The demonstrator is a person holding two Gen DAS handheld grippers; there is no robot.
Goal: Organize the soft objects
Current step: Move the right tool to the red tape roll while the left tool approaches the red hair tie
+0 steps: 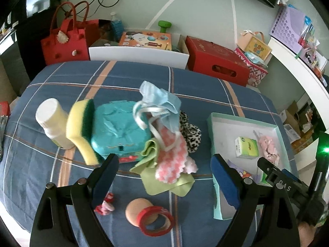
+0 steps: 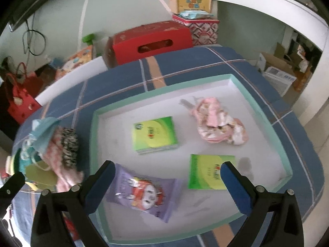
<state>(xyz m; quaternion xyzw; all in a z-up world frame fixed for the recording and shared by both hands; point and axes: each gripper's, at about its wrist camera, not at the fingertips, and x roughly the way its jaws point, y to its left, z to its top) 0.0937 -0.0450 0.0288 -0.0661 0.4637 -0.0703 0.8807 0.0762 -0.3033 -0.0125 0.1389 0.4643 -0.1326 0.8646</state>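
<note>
A pile of soft things lies mid-table: a blue face mask (image 1: 158, 100), a pink-and-white cloth (image 1: 174, 154), a green cloth (image 1: 164, 177), a leopard-print piece (image 1: 190, 131) and a teal pack (image 1: 119, 127). A yellow-green sponge (image 1: 81, 127) leans on the pack. My left gripper (image 1: 164, 177) is open and empty above the table in front of the pile. The mint-rimmed tray (image 2: 160, 88) holds two green tissue packs (image 2: 154, 134), a purple snack packet (image 2: 144, 193) and a crumpled pink cloth (image 2: 218, 123). My right gripper (image 2: 167, 185) is open and empty over the tray.
A white bottle (image 1: 53, 121) stands left of the sponge. A red tape roll (image 1: 156, 220) on a tan round pad and a small red-white wrapper (image 1: 104, 203) lie near the front edge. Red boxes (image 1: 218, 59) and bags stand behind the table.
</note>
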